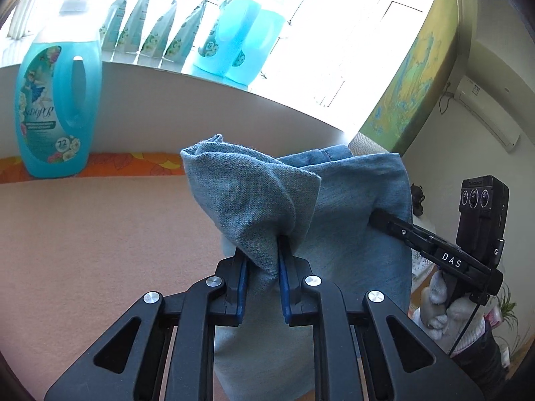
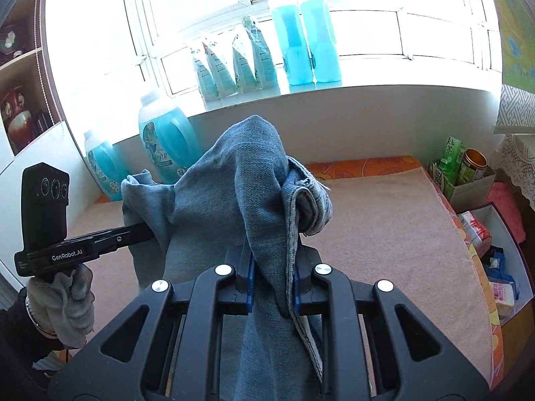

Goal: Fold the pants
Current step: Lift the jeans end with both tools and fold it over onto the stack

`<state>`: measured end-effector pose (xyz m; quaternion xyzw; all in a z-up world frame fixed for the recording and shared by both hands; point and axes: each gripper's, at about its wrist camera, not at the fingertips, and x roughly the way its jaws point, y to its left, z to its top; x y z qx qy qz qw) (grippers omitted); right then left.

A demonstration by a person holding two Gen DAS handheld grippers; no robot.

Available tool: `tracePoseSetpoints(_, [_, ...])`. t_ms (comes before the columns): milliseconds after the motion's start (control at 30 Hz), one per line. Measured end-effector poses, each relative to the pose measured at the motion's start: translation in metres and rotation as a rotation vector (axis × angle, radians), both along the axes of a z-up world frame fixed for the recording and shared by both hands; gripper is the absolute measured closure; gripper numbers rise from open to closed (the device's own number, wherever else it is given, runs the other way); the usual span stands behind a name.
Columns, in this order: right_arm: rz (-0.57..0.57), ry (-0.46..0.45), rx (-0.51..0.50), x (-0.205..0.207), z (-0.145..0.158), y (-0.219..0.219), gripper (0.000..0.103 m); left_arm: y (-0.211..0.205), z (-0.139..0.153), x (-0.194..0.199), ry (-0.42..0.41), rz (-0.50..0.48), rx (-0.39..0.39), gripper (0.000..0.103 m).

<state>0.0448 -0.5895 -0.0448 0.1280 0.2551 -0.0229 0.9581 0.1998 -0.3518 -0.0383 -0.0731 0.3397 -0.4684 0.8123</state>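
Left tool (image 1: 262,254) and right tool (image 2: 272,260) pinching jeans (image 2: 234,200), fabric hanging downward

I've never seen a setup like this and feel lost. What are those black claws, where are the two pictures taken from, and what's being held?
No robot here: a person in gloves holds a hand-held gripper in each hand. Each picture comes from a camera on one gripper, looking along its jaws. The left gripper and the right gripper are each clamped on the blue denim pants, held up above a pinkish blanket. Each view shows the other gripper at its side. Blue detergent bottles stand by the window.
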Motion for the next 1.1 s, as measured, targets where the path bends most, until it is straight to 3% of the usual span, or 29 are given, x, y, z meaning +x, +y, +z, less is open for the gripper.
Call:
tracePoseSetpoints(233, [-0.015,-0.050,-0.035,0.046,0.037,-0.013,0.086,-0.015,0.028,0.036,-0.054,0.018,-0.025,0.089])
tracePoseSetpoints(400, [-0.038,-0.045,-0.024,0.089,0.034,-0.035,0.086,-0.035,0.031,0.066,-0.075,0.026,-0.025,0.089])
tracePoseSetpoints(933, [-0.100,0.132,-0.023,0.209,-0.056,-0.107,0.086,-0.092,-0.036,0.165,-0.003,0.026,0.019,0.089])
tracePoseSetpoints(1000, [-0.111,0.169,-0.039,0.223,-0.071,-0.113,0.086,-0.094,-0.048,0.181,0.005,0.055,0.048,0.090])
tracePoseSetpoints(1100, [-0.138,0.240,-0.055,0.244,-0.098,-0.124,0.086,-0.093,-0.075,0.209,0.036,0.127,0.151,0.091])
